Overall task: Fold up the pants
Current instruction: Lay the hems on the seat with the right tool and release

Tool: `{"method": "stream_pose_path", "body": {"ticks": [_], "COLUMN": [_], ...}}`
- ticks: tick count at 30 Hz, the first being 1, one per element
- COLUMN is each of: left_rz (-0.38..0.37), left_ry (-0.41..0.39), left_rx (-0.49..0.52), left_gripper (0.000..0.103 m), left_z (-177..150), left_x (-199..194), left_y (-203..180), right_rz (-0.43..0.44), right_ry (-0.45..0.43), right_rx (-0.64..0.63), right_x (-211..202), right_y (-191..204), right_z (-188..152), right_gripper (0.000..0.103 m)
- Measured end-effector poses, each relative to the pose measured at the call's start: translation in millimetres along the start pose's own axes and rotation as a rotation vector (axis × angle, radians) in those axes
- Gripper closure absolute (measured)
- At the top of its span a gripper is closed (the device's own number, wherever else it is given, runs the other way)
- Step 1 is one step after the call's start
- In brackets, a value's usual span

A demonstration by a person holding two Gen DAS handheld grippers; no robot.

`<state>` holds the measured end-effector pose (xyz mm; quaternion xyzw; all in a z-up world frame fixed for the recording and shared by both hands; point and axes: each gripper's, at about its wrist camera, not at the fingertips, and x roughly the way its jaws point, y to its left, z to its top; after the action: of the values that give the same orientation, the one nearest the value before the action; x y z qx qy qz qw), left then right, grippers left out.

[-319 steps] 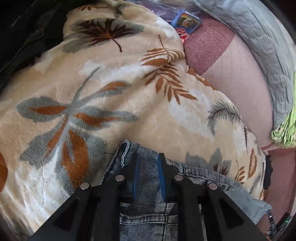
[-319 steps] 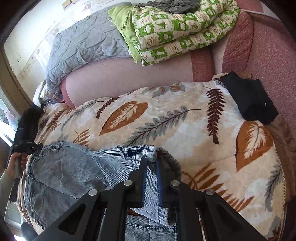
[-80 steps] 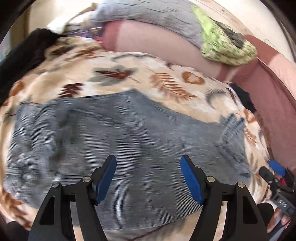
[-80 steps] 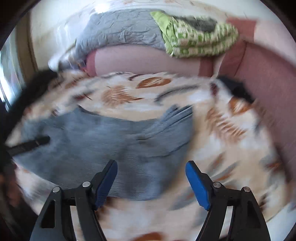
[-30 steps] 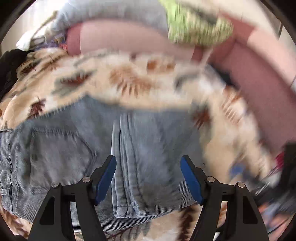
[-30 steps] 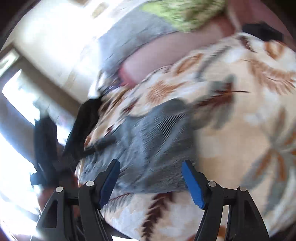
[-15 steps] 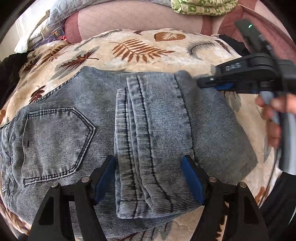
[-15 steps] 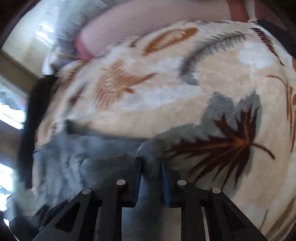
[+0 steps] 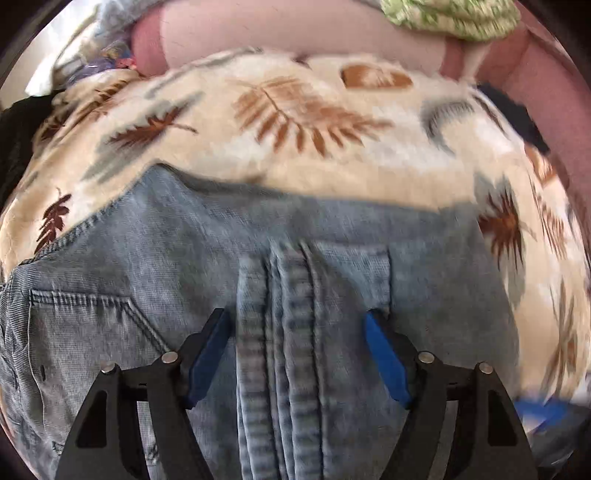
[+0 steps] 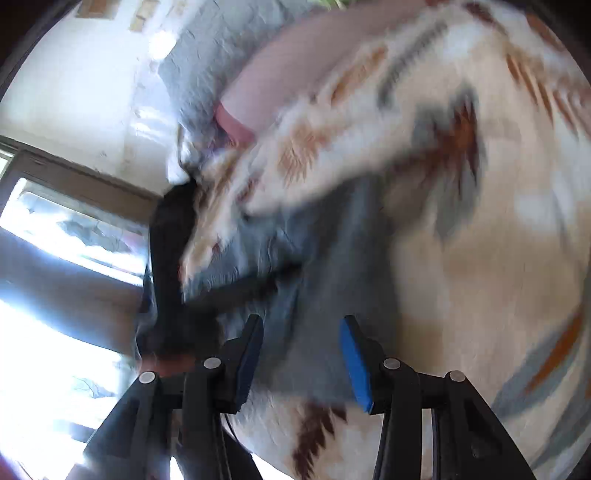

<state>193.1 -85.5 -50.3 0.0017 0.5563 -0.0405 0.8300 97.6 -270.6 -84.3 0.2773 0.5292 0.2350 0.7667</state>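
Folded hem strip runs near to far, straight between the left gripper's (image 9: 297,354) open jaws.
The jeans (image 9: 258,280) lie folded on the leaf-print blanket (image 9: 295,110); the right gripper (image 10: 301,354), jaws open and empty, hovers at their right edge.

I'm working in a home living room: a pink sofa (image 9: 295,40) draped in a leaf-print fleece blanket (image 9: 295,110), folded green bedding (image 9: 450,18) on its backrest, a bright window (image 10: 55,229) alongside.
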Motion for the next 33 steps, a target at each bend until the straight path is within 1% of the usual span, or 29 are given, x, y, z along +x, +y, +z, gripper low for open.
{"method": "stream_pose_path", "body": {"ticks": [1, 2, 4, 6, 7, 8, 10, 12, 13, 14, 15, 16, 17, 18, 19, 20, 21, 23, 24, 25, 26, 28, 29, 30, 31, 32, 33], "left_rz": [0.004, 0.000, -0.023, -0.028, -0.026, -0.024, -0.015, -0.001, -0.010, 0.009, 0.040, 0.064, 0.054, 0.037, 0.039, 0.044, 0.044, 0.044, 0.041, 0.039, 0.040, 0.042, 0.039, 0.037, 0.036, 0.036, 0.034], "left_ry": [0.015, 0.020, 0.033, 0.043, 0.045, 0.045, 0.006, -0.055, -0.084, -0.098, -0.099, -0.062, -0.029, -0.022, -0.030, -0.027, -0.026, -0.036, -0.038, -0.042, -0.044, -0.048, -0.049, -0.050, -0.051, -0.052, -0.051], "left_rx": [-0.019, -0.031, -0.052, -0.063, -0.066, -0.069, -0.061, -0.037, -0.022, -0.010, -0.004, -0.012, -0.024, -0.042, -0.044, -0.041, -0.042, -0.043, -0.048, -0.052, -0.052, -0.051, -0.052, -0.052, -0.050, -0.050, -0.050], "left_gripper": [0.026, 0.026, 0.025, 0.025, 0.025, 0.025, 0.025, 0.025, 0.025, 0.025, 0.025, 0.025, 0.024, 0.023, 0.021, 0.021, 0.021, 0.017, 0.016, 0.016, 0.016, 0.015, 0.015, 0.015, 0.015, 0.015, 0.015], "left_z": [2.0, 2.8, 5.0, 8.3, 8.2, 8.1, 4.6, 0.6, -0.9, -0.9, -1.3, 0.5, 3.8, 5.2, 7.5, 9.0, 9.4, 9.6, 9.6, 9.9, 9.6, 10.1, 9.6, 8.8, 8.1, 7.8, 8.0], "left_x": [0.9, 1.5, 3.5, 3.6, 3.0, 1.3, -11.2, -23.3, -27.5, -28.3, -26.8, -16.2, -7.3, -3.2, -3.2, -2.5, -1.2, 1.7, 2.3, 2.7, 3.0, 2.5, 1.9, 1.9, 1.2, 0.6, 0.6], "left_y": [0.3, 1.6, 6.8, 9.7, 9.4, 9.2, 8.8, 7.6, 6.6, 5.8, 6.8, 10.1, 11.8, 16.0, 17.6, 17.5, 17.6, 20.0, 21.4, 22.6, 23.7, 20.5, 19.7, 20.2, 20.3, 20.5, 20.9], "right_rz": [-0.040, -0.052, -0.069, -0.098, -0.086, -0.073, -0.063, -0.079, -0.093, -0.117, -0.133, -0.150, -0.144, -0.113, -0.100, -0.128, -0.154, -0.179, -0.216, -0.244, -0.256, -0.249, -0.228, -0.193, -0.173, -0.175, -0.186], "right_ry": [-0.038, -0.050, -0.041, -0.014, -0.007, -0.020, -0.100, -0.117, -0.113, -0.104, -0.103, -0.078, -0.049, -0.016, 0.010, 0.031, 0.020, -0.015, -0.051, -0.069, -0.086, -0.129, -0.143, -0.145, -0.145, -0.152, -0.146], "right_rx": [-0.012, -0.001, -0.016, -0.058, -0.060, -0.058, -0.070, -0.068, -0.067, -0.074, -0.079, -0.086, -0.082, -0.058, -0.057, -0.100, -0.120, -0.091, -0.075, -0.072, -0.062, -0.038, -0.025, -0.007, 0.007, 0.005, -0.013], "right_x": [-0.7, -3.2, -6.4, -6.9, -11.9, -16.5, -43.6, -45.3, -40.0, -30.4, -23.2, -10.7, 1.8, 13.4, 22.8, 31.6, 30.3, 24.7, 21.0, 20.6, 18.8, 12.5, 7.9, 4.1, -1.7, -6.4, -11.8], "right_y": [-4.3, -5.8, -1.6, 5.0, 6.7, 8.1, 10.9, 10.1, 8.4, 5.7, 5.1, 2.3, 2.3, -3.3, -4.4, -1.5, 1.1, -1.0, -4.0, -4.4, -5.2, -4.3, -3.6, -5.7, -6.6, -5.3, -3.3], "right_z": [-3.8, -5.1, -4.2, -3.6, -0.1, 3.8, 21.4, 45.5, 59.0, 76.7, 86.8, 100.7, 109.5, 116.8, 120.4, 123.2, 125.1, 127.2, 128.1, 128.4, 125.9, 123.6, 123.6, 123.1, 119.9, 116.2, 110.0], "right_gripper": [0.083, 0.089, 0.089, 0.089, 0.087, 0.087, 0.087, 0.087, 0.087, 0.087, 0.087, 0.087, 0.086, 0.086, 0.086, 0.086, 0.087, 0.092, 0.093, 0.093, 0.093, 0.092, 0.088, 0.068, 0.033, 0.023, 0.023]}}
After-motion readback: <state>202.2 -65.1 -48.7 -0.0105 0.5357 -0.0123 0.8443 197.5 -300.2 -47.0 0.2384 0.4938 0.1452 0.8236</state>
